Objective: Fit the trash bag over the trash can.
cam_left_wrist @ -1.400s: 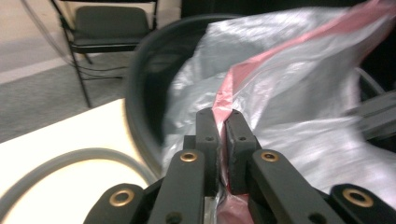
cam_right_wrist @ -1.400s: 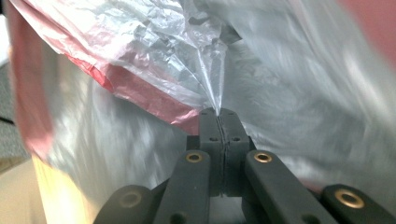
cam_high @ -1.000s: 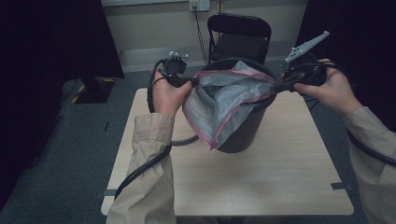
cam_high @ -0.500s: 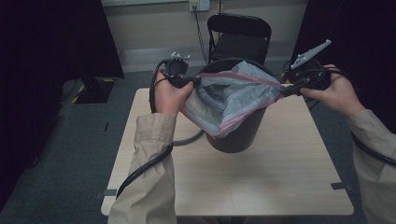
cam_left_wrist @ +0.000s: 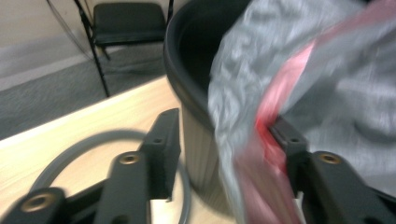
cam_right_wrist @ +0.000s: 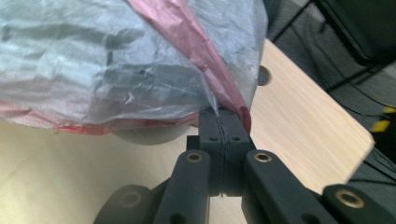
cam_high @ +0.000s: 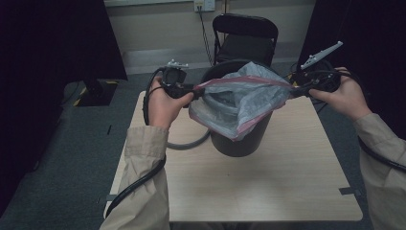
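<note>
Right gripper (cam_right_wrist: 223,122) clamped on bag (cam_high: 239,98) rim. Left gripper (cam_left_wrist: 224,140) jaws just opened, rim loose between them. Risk: bag slips off, misses bin (cam_high: 238,141).

The bag (cam_high: 239,103) drapes over the bin (cam_high: 238,141) mouth, blocking entry; bare table (cam_high: 268,191) in front lies open for passage.

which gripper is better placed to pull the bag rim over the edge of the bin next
Probably the right gripper: its jaws are shut on the bag at its red rim, beside the bin. The left gripper has just been opening, and the bag only drapes against one jaw, so it would need to regrip first.
</note>
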`<state>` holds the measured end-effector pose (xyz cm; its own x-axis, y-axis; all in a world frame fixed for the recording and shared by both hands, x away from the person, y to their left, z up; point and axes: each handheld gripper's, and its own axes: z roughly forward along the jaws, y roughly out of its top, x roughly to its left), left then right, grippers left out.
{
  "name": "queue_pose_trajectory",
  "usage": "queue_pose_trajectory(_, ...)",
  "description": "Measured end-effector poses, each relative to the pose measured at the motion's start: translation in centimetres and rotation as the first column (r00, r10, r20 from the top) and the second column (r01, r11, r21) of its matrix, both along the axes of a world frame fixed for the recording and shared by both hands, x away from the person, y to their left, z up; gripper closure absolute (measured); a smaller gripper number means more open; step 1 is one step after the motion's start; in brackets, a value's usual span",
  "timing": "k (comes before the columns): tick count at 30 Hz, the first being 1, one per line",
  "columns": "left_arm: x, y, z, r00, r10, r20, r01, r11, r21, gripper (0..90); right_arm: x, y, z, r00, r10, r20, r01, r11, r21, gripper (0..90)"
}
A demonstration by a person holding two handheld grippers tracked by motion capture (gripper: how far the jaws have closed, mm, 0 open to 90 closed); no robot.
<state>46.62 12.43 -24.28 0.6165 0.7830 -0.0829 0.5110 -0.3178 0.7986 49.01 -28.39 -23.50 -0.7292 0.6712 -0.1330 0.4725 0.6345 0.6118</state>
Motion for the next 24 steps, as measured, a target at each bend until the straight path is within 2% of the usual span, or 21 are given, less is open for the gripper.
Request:
queue_pose_trajectory(1, -0.1, 0.1, -0.1, 0.9998, -0.005, -0.019, 0.005, 0.9999, 0.009, 63.2, 0.1, -0.1, -0.1, 1.0000, -0.002, -0.006, 0.002, 1.0000, 0.003, 90.0)
queue_pose_trajectory(2, -0.3, 0.0, -0.2, 0.9989, -0.015, -0.045, 0.016, 0.9996, 0.021, 75.4, 0.2, -0.2, -0.3, 0.9999, -0.007, -0.012, 0.007, 0.9999, 0.009, 90.0)
queue_pose_trajectory(3, -0.3, -0.2, -0.3, 0.9985, -0.024, -0.050, 0.025, 0.9994, 0.023, 80.2, 0.4, -0.3, -0.4, 0.9998, -0.006, -0.018, 0.006, 0.9999, 0.013, 90.0)
queue_pose_trajectory(5, -0.1, -0.3, -0.6, 0.9983, -0.014, -0.056, 0.017, 0.9981, 0.060, 86.2, 0.6, -0.1, -0.6, 0.9997, -0.009, -0.021, 0.009, 0.9999, 0.012, 90.0)
queue_pose_trajectory(6, 0.1, -0.3, -0.8, 0.9978, -0.006, -0.066, 0.010, 0.9979, 0.064, 87.8, 0.7, -0.1, -0.8, 0.9997, -0.008, -0.023, 0.008, 0.9999, 0.013, 90.0)
queue_pose_trajectory(7, 0.2, -0.3, -1.0, 0.9973, -0.004, -0.074, 0.008, 0.9981, 0.061, 88.9, 0.8, 0.1, -1.0, 0.9996, -0.004, -0.028, 0.004, 0.9998, 0.017, 90.0)
queue_pose_trajectory(11, 0.9, -0.2, -1.6, 0.9969, 0.078, -0.008, -0.077, 0.9945, 0.071, 89.5, 1.0, 0.8, -1.6, 0.9992, -0.003, -0.041, 0.003, 0.9998, -0.018, 90.0)
queue_pose_trajectory(13, 1.0, -0.7, -2.0, 0.9973, 0.067, -0.030, -0.064, 0.9955, 0.069, 89.6, 1.1, 1.1, -1.7, 0.9993, -0.005, -0.036, 0.004, 0.9995, -0.032, 90.0)
queue_pose_trajectory(15, 0.9, -0.9, -2.0, 0.9983, 0.046, -0.036, -0.044, 0.9972, 0.061, 89.5, 1.2, 1.1, -1.8, 0.9997, -0.017, -0.018, 0.016, 0.9980, -0.061, 90.0)
queue_pose_trajectory(19, 0.5, -0.6, -1.5, 0.9985, 0.029, -0.047, -0.028, 0.9991, 0.033, 89.4, 1.1, 0.4, -1.7, 0.9995, -0.020, -0.024, 0.019, 0.9993, -0.031, 89.6)
queue_pose_trajectory(20, 0.4, -0.6, -1.3, 0.9987, 0.027, -0.043, -0.026, 0.9991, 0.034, 89.4, 1.0, 0.2, -1.6, 0.9995, -0.014, -0.030, 0.014, 0.9997, -0.022, 86.9)
queue_pose_trajectory(22, 0.3, -0.6, -1.1, 0.9986, 0.030, -0.043, -0.029, 0.9992, 0.026, 89.3, 0.7, -0.1, -1.2, 0.9996, -0.009, -0.028, 0.009, 0.9999, 0.012, 75.4)
queue_pose_trajectory(24, 0.2, -0.7, -0.9, 0.9991, 0.025, -0.034, -0.024, 0.9993, 0.030, 89.2, 0.3, 0.0, -0.8, 0.9994, 0.009, -0.034, -0.008, 0.9998, 0.020, 63.8)
